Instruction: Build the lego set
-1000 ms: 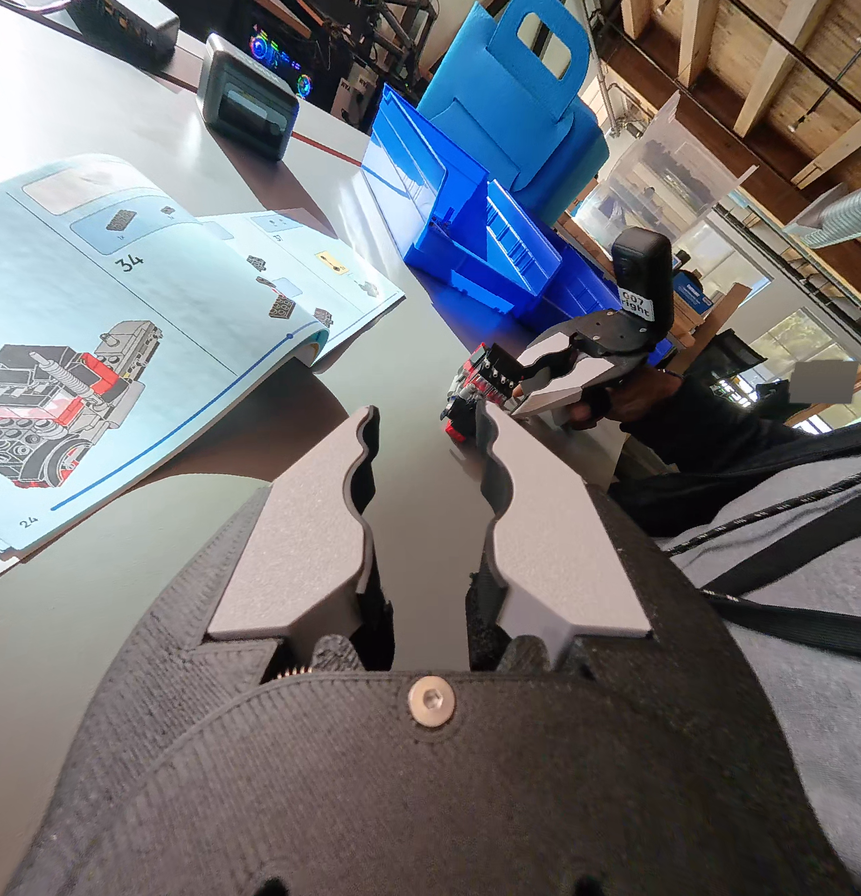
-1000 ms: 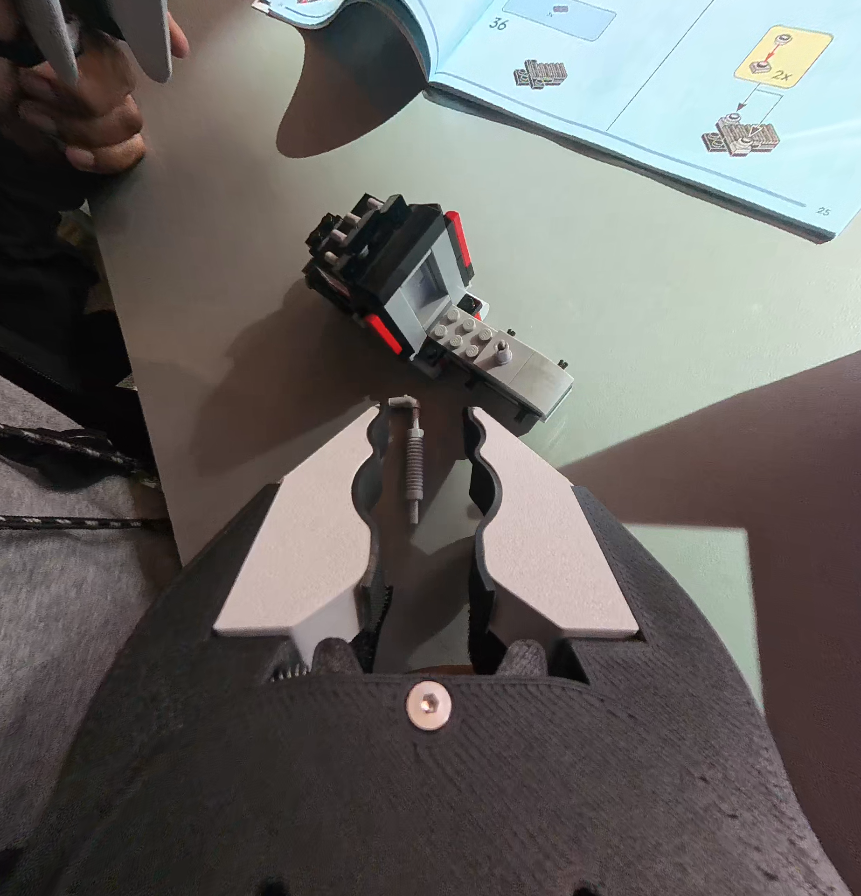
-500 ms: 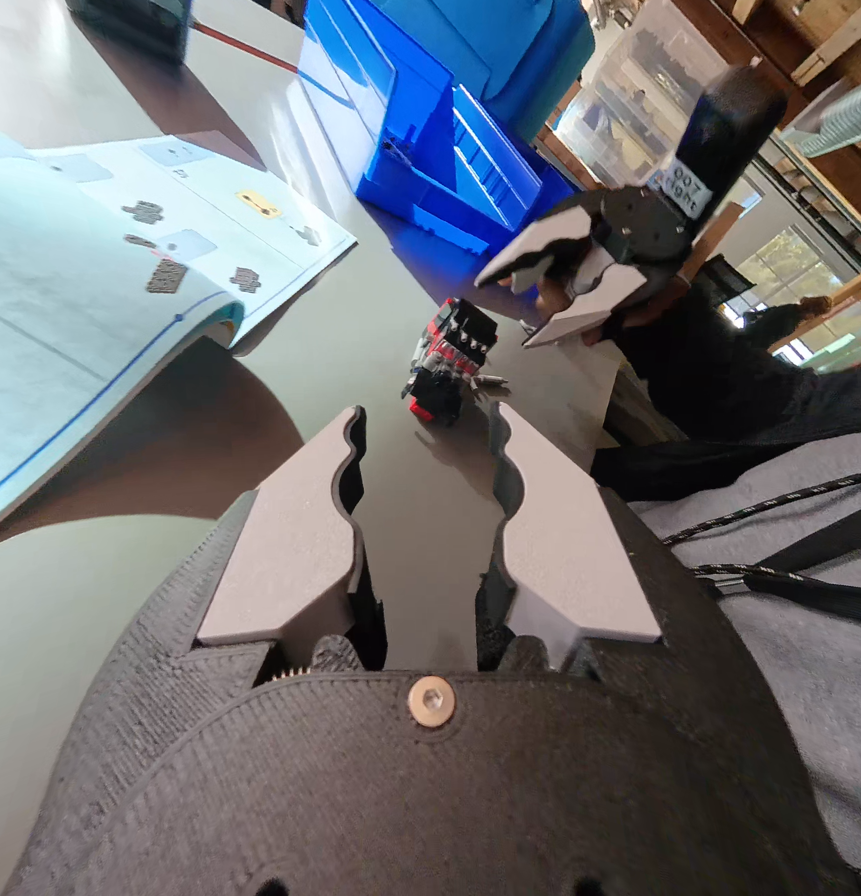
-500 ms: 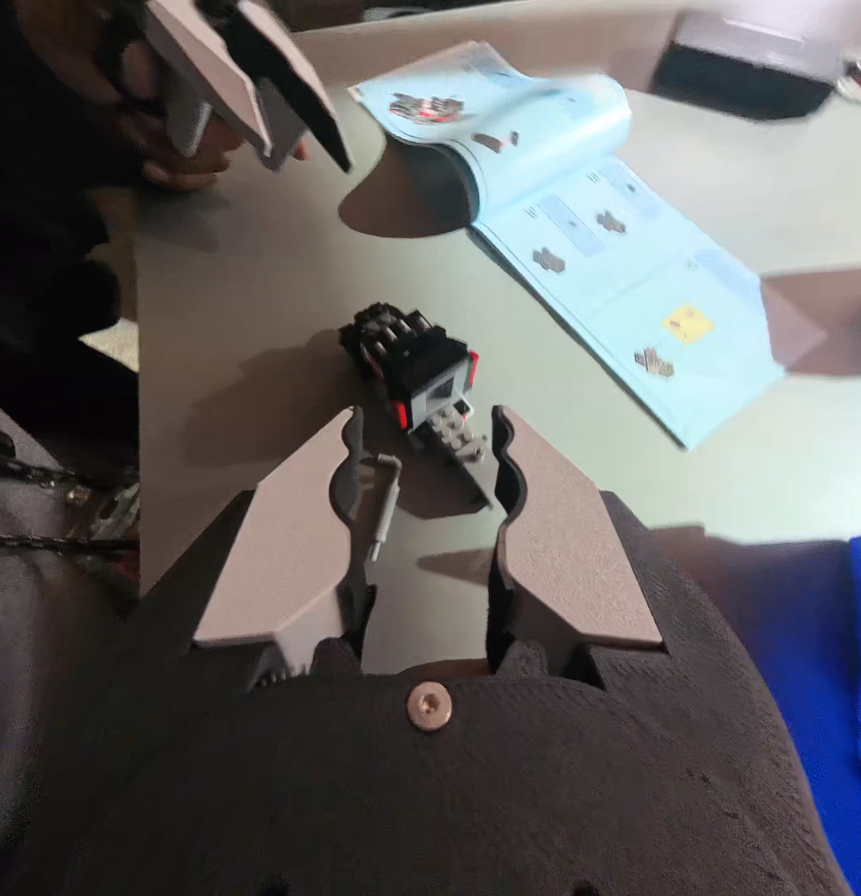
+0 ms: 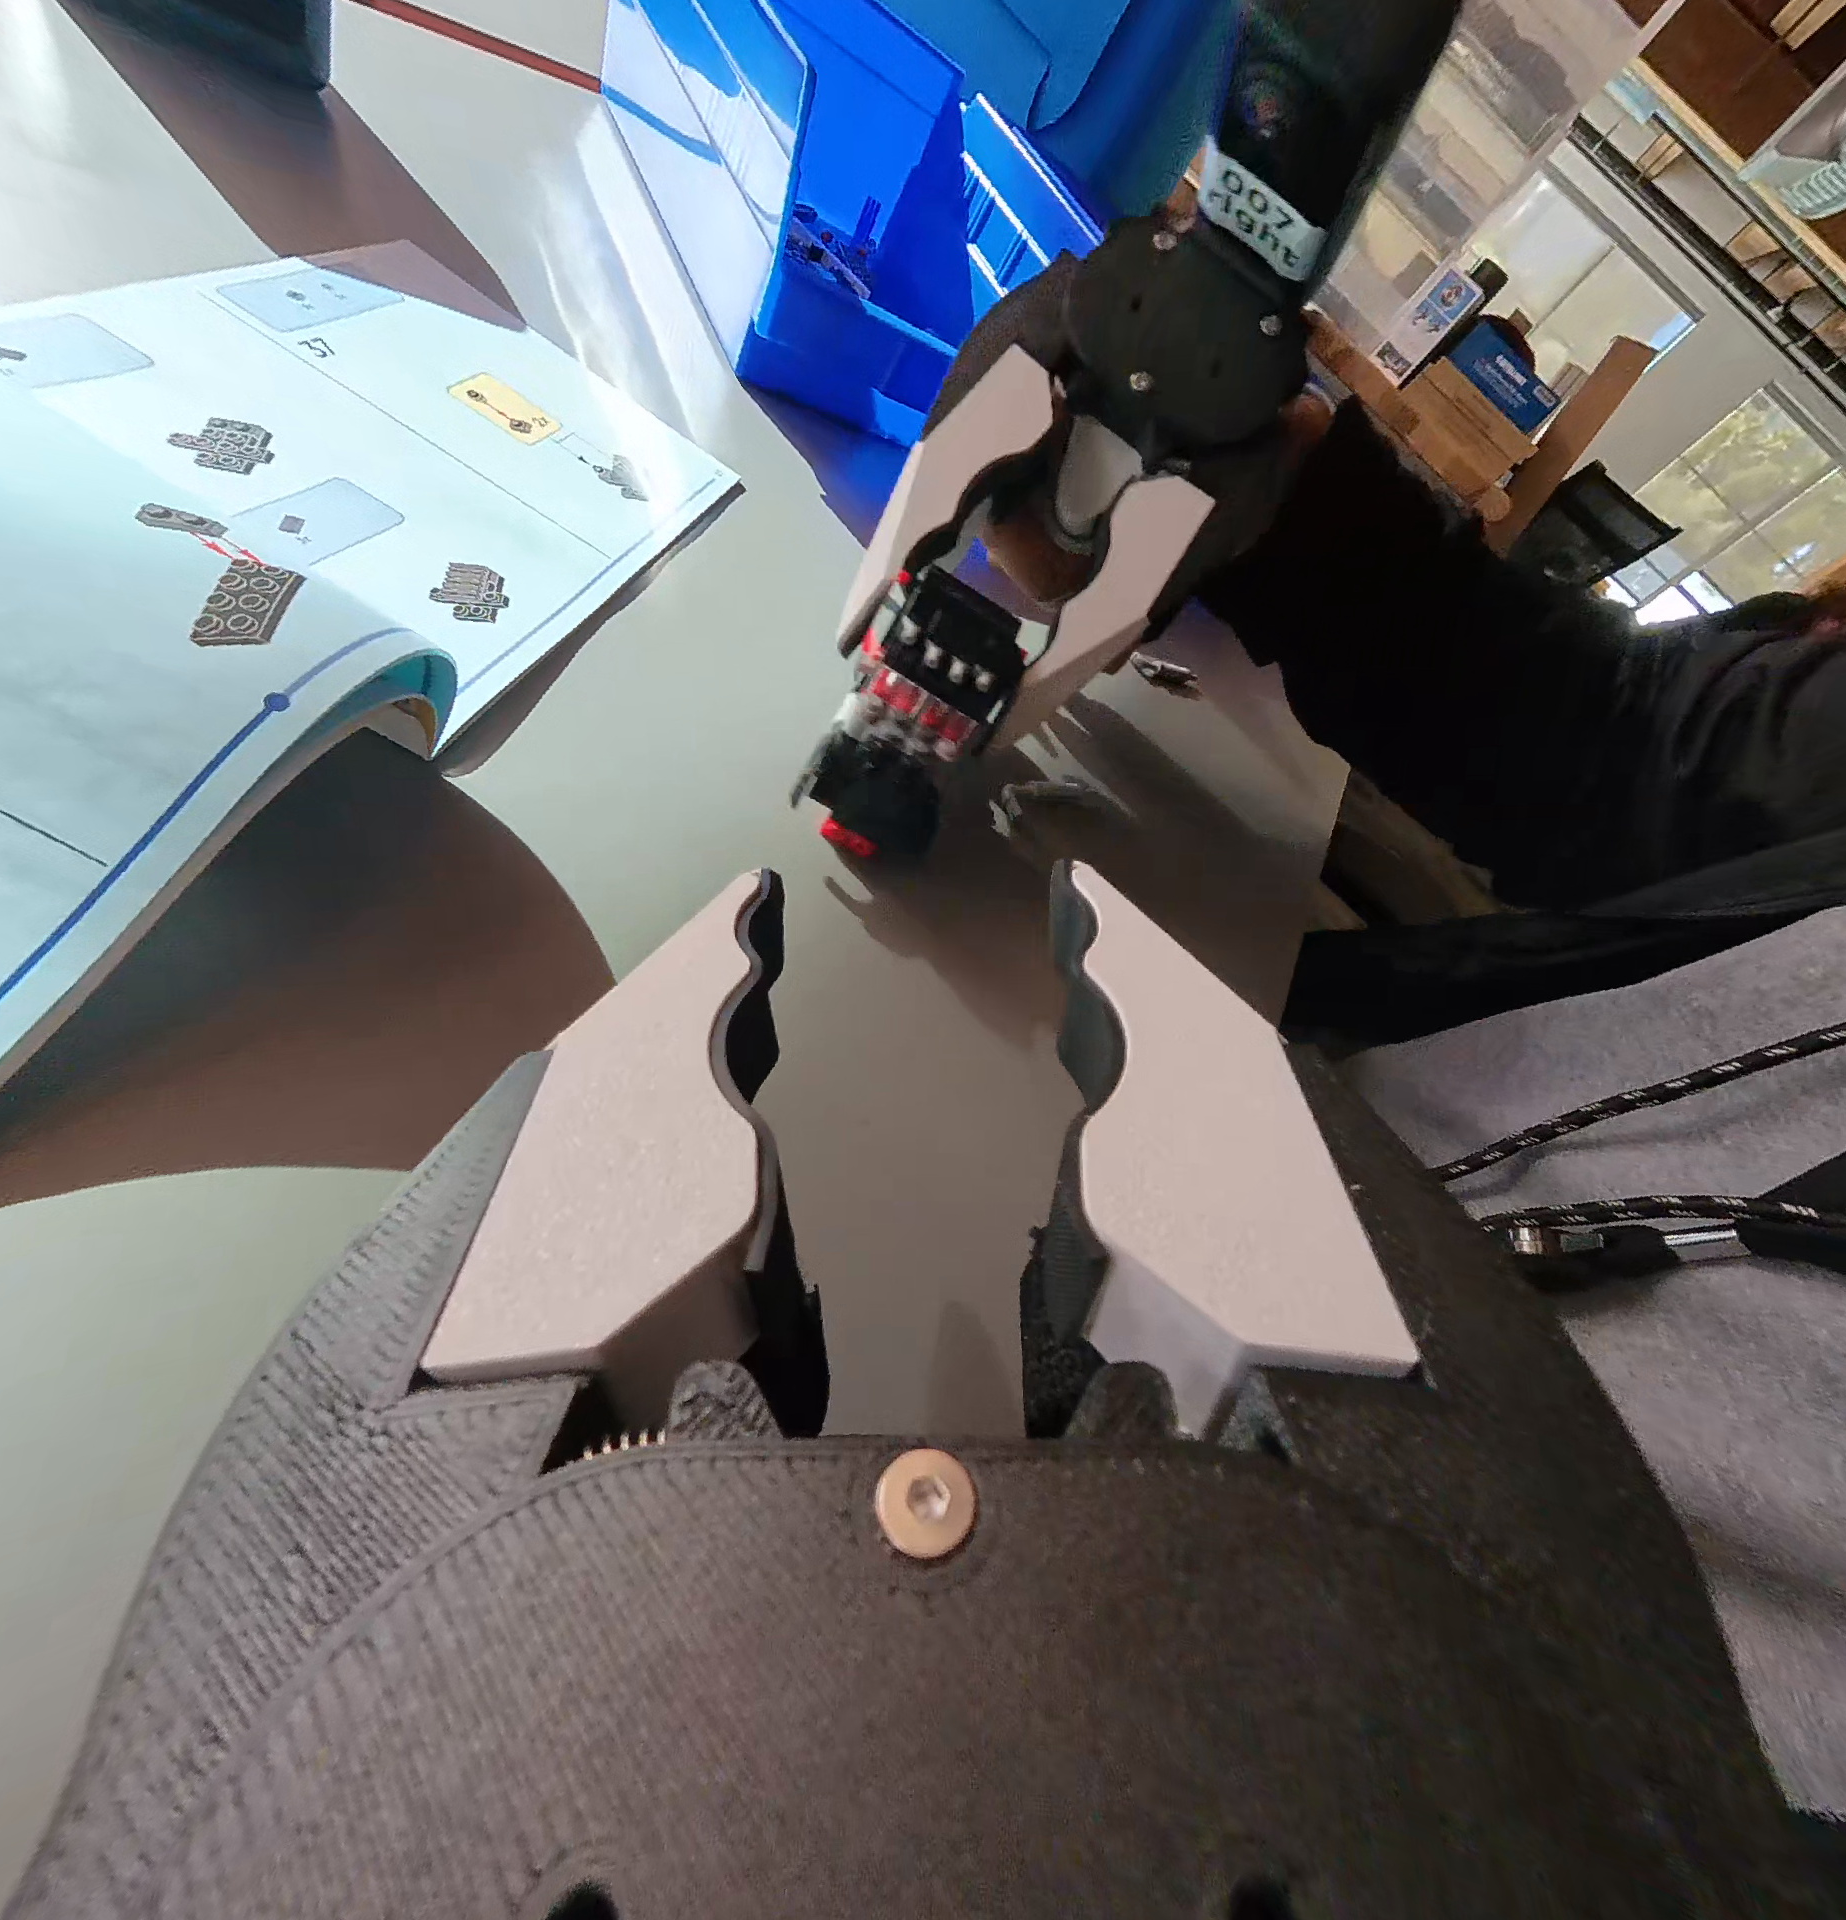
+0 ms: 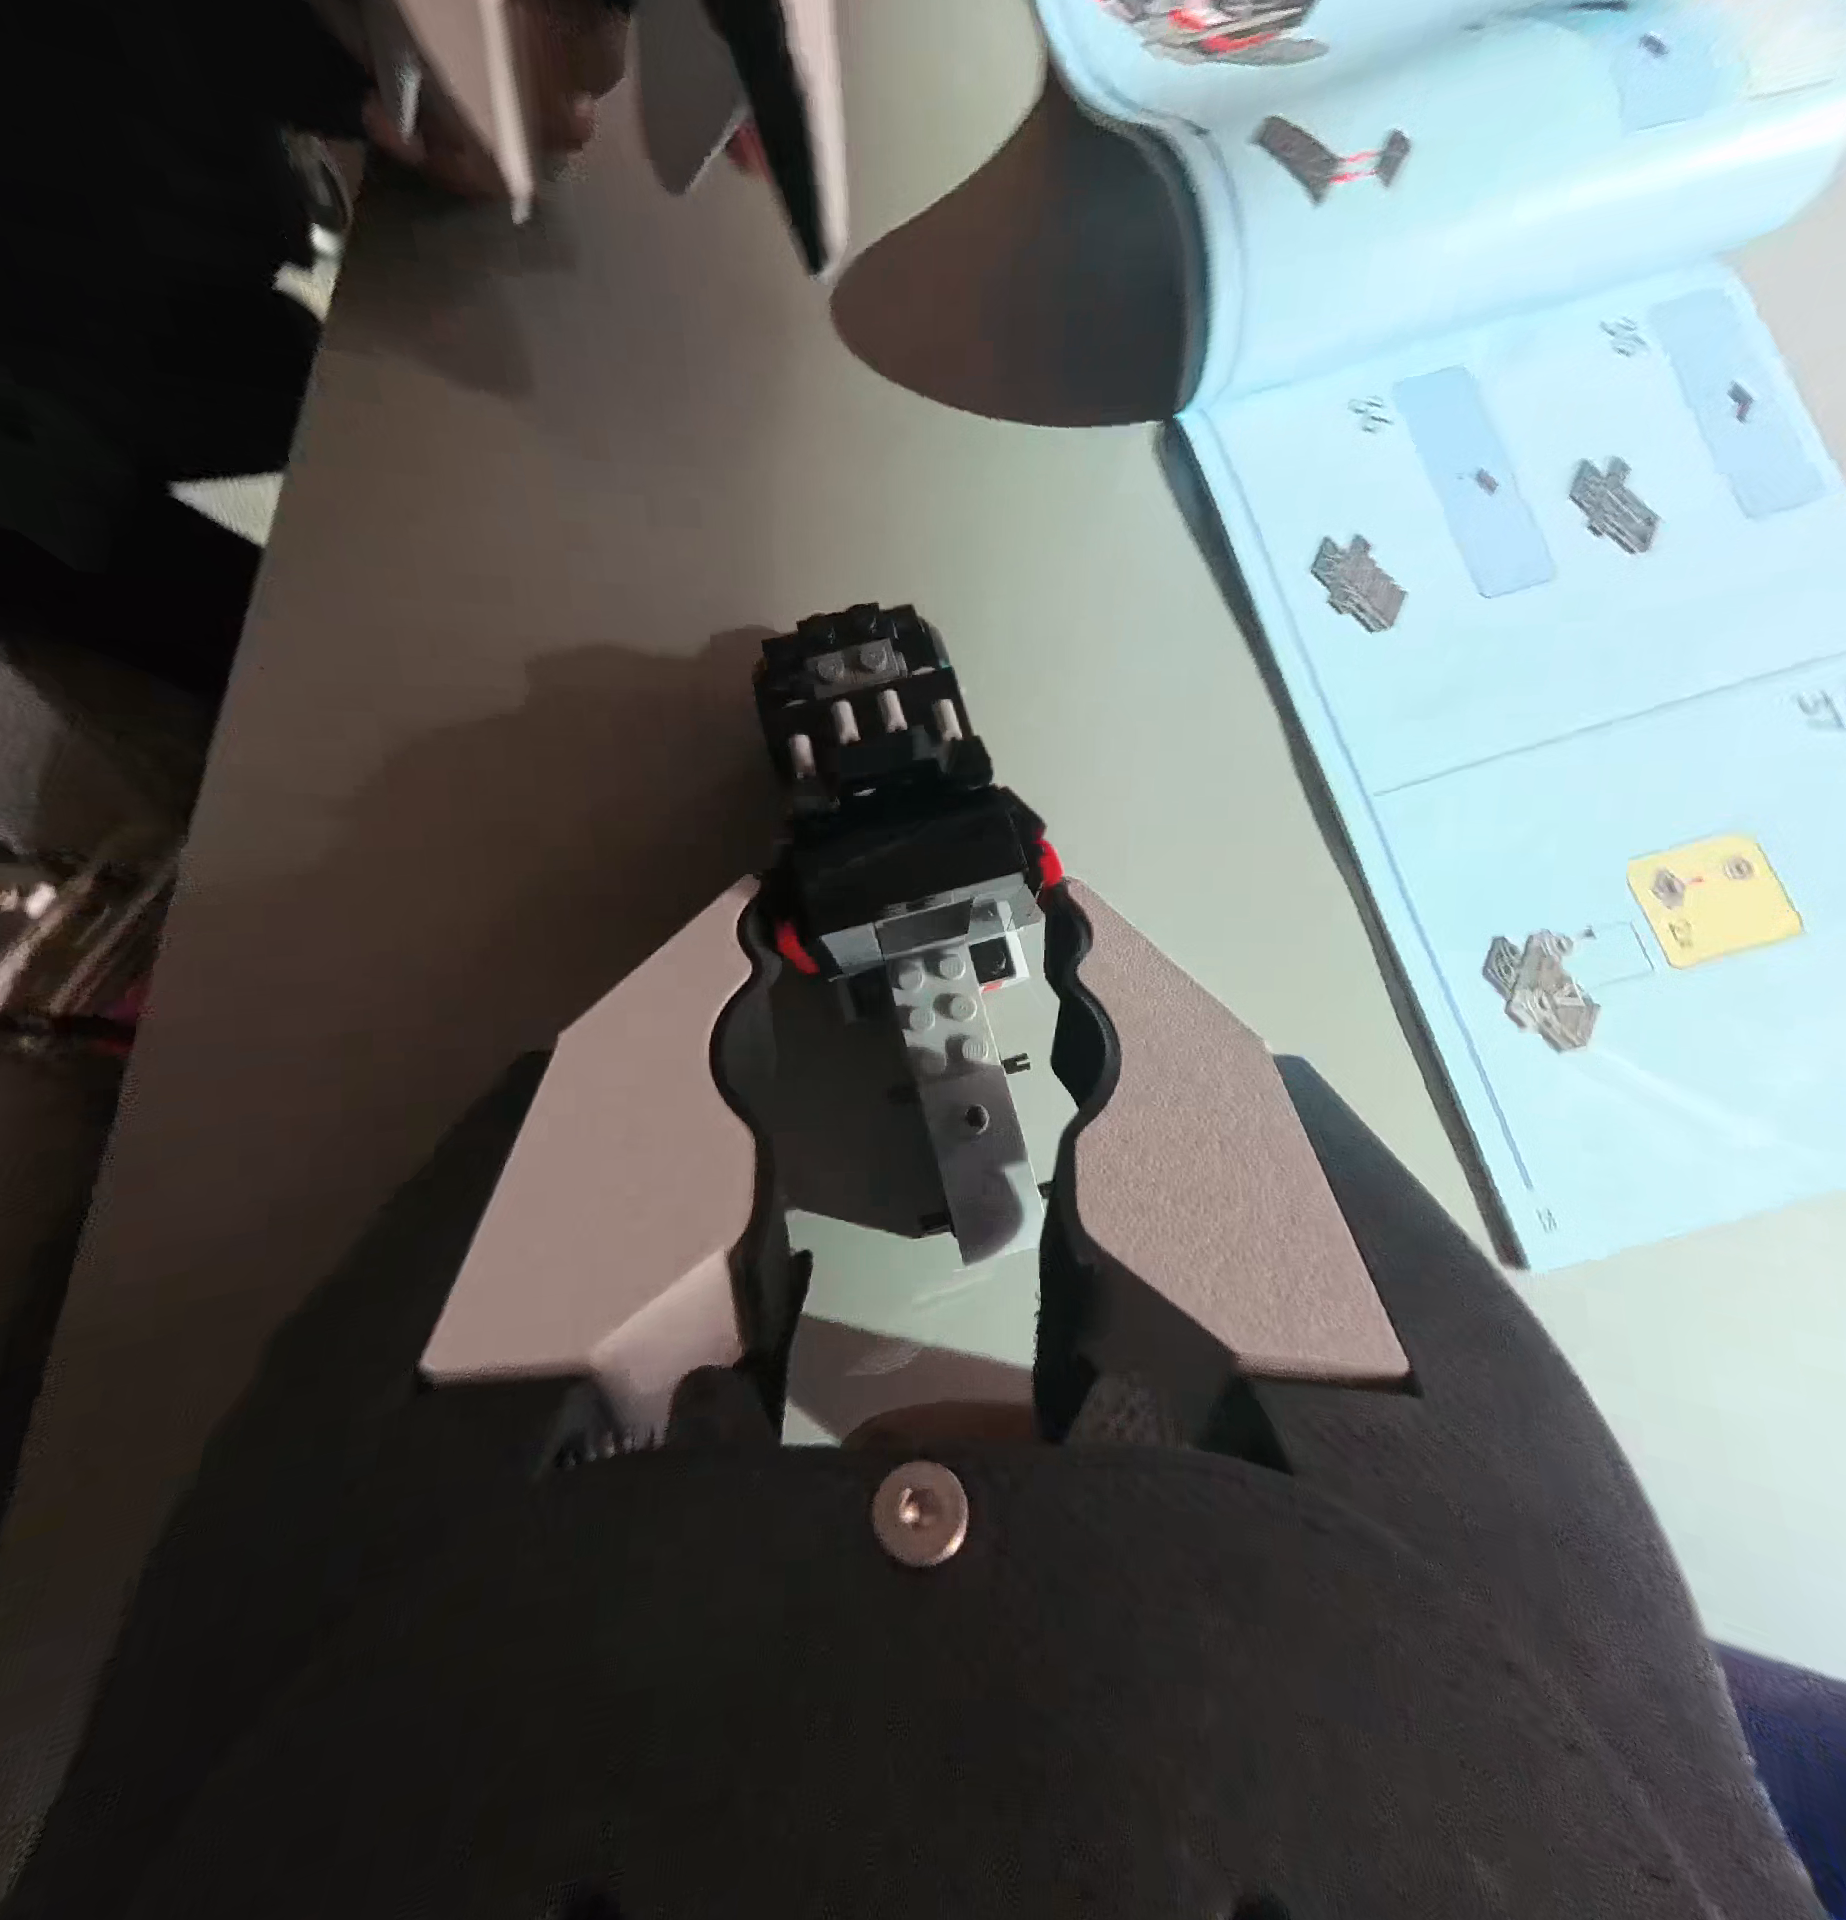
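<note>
Right wrist view: the right gripper (image 6: 908, 914) straddles the lego model (image 6: 903, 831), a black, grey and red block assembly lying on the grey table (image 6: 586, 499) at frame centre. Its fingertips (image 6: 753, 914) sit at the model's red-trimmed sides; whether they actually press on it cannot be told from this blurred frame. The model's long axis runs up and down the frame: its grey studded tail reaches back between the jaws toward the camera, while its black end with pale pins points toward the upper frame. An open instruction booklet (image 6: 1521, 520) lies at the upper right. The left gripper (image 6: 690, 135) appears blurred at the upper left.

Left wrist view: the left gripper (image 5: 914, 894) is wide apart and holds nothing, its fingers low over the table in the lower frame. Above centre, the right gripper descends steeply onto the model, one finger on each flank. A small grey loose piece (image 5: 1054, 798) lies on the table just right of the model. Blue bins (image 5: 846, 208) stand at the top, the booklet at the left.
</note>
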Available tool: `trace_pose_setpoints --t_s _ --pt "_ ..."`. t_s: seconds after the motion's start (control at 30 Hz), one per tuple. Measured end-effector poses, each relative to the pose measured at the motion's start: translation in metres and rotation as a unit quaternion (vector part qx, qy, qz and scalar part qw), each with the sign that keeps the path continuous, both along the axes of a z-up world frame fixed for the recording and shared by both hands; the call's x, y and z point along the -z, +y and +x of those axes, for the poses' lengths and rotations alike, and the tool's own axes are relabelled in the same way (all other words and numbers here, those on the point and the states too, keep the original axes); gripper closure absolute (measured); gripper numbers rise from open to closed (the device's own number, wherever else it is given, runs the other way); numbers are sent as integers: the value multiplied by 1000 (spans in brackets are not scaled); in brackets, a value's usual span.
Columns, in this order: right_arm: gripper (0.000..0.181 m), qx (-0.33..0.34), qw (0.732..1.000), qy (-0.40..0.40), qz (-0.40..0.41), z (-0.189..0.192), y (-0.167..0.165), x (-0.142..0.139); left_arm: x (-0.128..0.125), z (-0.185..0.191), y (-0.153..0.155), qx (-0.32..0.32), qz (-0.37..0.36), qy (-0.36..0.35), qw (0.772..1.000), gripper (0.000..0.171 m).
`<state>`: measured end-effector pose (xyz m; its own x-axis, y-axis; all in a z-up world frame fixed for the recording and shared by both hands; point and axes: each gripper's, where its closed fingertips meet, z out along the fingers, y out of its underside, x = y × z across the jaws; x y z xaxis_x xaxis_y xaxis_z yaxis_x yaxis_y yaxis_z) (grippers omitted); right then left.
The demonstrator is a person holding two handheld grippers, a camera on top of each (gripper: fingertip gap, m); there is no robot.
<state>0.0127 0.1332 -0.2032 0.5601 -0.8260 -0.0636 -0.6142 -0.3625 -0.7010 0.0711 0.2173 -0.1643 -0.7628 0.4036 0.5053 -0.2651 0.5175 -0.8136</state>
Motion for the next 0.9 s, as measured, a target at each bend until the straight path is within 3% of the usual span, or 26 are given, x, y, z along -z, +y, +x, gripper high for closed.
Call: trace_pose_setpoints --t_s 0.13,0.27,0.4,0.5,0.7,0.8,0.9 --pt "129 77 992 -22 96 10 -18 -17 -5 -4 -10 0 -15 8 1000 119" --pt "129 141 963 -73 216 17 -37 -53 -16 -7 -35 -17 -50 8 999 119" --pt "129 191 917 -119 329 19 -53 -92 -33 -10 -73 -51 -95 33 994 115" --pt "130 208 868 -158 422 18 -64 -123 -61 -17 -108 -57 -137 71 986 111" --pt "129 235 780 -264 517 7 -106 -172 -117 -53 -176 41 -195 115 973 109" --pt "129 256 748 -299 534 1 -130 -178 -128 -70 -203 97 -200 140 965 110" --pt "129 269 715 -320 560 -3 -149 -177 -122 -81 -227 117 -189 150 963 114"
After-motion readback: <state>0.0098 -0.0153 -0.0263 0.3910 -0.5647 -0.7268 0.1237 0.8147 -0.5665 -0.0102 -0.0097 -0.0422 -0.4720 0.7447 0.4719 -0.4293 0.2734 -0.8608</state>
